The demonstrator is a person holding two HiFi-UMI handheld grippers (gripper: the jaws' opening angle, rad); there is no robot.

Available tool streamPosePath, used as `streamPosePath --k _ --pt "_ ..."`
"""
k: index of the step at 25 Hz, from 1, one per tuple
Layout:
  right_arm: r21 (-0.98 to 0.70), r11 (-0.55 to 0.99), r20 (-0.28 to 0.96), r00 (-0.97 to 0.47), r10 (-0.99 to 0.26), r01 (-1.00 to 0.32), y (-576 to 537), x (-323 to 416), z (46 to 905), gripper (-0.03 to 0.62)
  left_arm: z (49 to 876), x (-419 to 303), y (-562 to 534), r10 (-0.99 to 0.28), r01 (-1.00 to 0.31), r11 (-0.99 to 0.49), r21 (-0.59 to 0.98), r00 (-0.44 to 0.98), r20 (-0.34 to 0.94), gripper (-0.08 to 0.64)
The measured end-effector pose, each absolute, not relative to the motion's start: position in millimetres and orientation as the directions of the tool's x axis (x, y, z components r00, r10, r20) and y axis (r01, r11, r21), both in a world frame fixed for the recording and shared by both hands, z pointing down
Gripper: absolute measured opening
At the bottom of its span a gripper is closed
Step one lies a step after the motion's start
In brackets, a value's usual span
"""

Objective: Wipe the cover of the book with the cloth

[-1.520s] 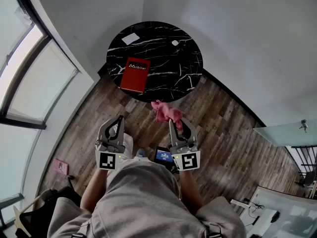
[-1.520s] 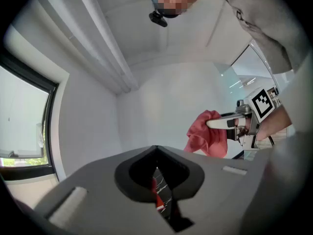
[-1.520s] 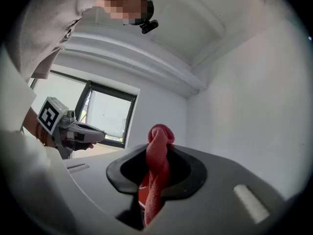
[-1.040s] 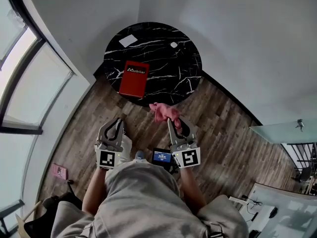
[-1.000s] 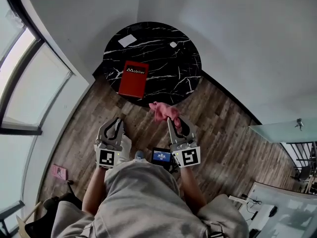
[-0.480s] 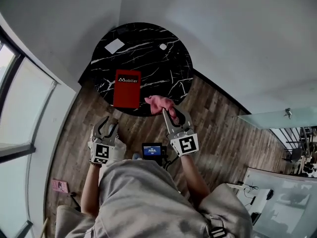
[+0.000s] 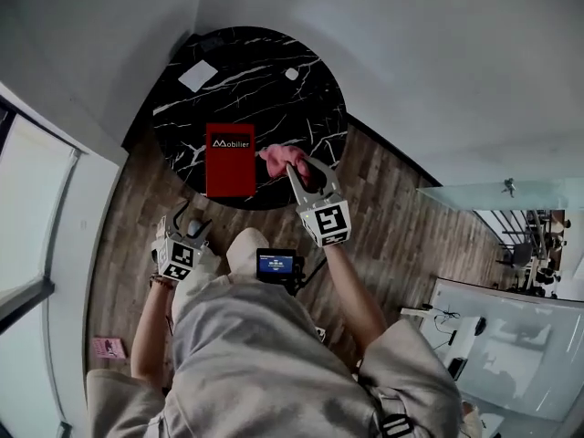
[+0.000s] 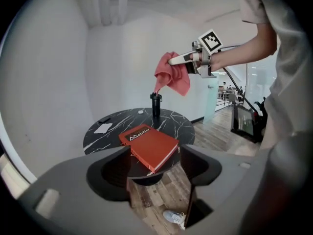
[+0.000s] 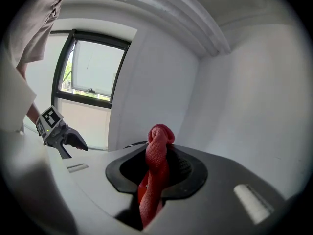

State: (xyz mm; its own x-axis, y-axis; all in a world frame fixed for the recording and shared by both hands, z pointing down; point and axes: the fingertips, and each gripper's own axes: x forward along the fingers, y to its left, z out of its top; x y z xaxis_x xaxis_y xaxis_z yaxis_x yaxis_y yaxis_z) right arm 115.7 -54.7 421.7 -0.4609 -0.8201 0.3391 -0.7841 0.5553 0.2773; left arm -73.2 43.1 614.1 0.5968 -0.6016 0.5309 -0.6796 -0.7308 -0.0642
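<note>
The round black table [image 7: 301,117] had a glossy, marble-like top with white veins. The red rectangular book [image 7: 229,160] wore a smooth, matt cover. The pinkish-red cloth [image 9: 155,165] showed a coarse, woven texture. The brown floor [image 7: 392,217] was grained wood planking.

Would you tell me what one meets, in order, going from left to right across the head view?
The left gripper, whose jaws have just been opening with nothing between them → red book → pink cloth, held in the right gripper. The white paper overlaps the first two sideways, so I leave it out.
</note>
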Motion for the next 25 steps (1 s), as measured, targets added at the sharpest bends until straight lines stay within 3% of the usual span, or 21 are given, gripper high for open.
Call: streamPosePath --k 10,25 --pt "0.340 0.639 0.501 -0.442 -0.744 -0.690 -111 102 502 0.097 660 -59 21 -0.542 -0.634 -0.771 -0.049 0.615 0.573 0.311" --pt "0.381 0.825 0.734 -0.406 -0.544 -0.417 -199 91 650 0.097 727 -32 12 -0.446 -0.627 -0.778 0.030 0.585 0.677 0.327"
